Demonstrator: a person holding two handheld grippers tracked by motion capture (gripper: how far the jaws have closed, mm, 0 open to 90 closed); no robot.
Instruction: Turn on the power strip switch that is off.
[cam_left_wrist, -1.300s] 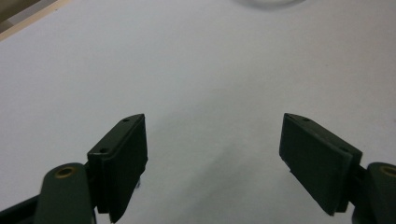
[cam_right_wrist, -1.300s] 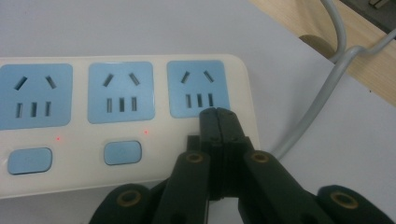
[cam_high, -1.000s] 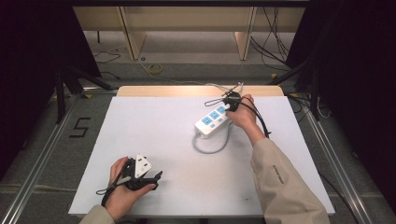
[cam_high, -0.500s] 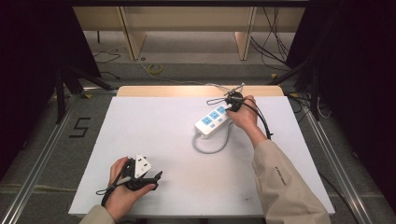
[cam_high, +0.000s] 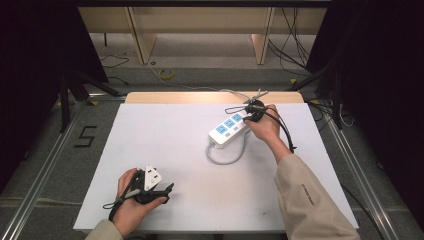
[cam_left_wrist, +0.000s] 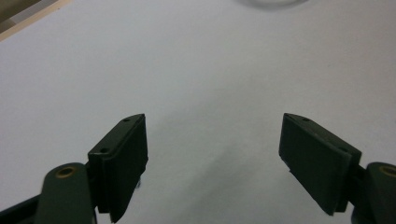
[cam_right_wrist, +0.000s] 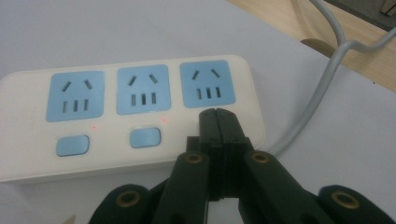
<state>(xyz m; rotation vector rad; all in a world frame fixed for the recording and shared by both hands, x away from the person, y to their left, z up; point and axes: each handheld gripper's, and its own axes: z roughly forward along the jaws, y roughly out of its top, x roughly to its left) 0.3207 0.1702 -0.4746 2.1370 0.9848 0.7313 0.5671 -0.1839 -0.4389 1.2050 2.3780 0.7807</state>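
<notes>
High view: white rectangular table top (cam_high: 165, 135) with a pale wooden strip (cam_high: 165, 97) along its far edge. White plastic three-socket power strip with blue socket faces (cam_high: 229, 128) lying slantwise near the far right part of the table; grey cable (cam_high: 227, 160) looped toward the table's middle. Right gripper (cam_high: 253, 111), held in the right hand (cam_high: 265, 127), at the far end of the strip. Left gripper (cam_high: 167, 189), held in the left hand (cam_high: 131, 202), near the near left corner, well apart from the strip.

Right gripper view: black jaws pressed together with nothing between them, tips over the strip's casing just below the end socket, where a third blue button would sit; contact not certain. Two blue rounded buttons (cam_right_wrist: 145, 137) visible, each with a small red light (cam_right_wrist: 164, 120) above it.

Left gripper view: jaws spread wide, holding nothing, above bare white table.
</notes>
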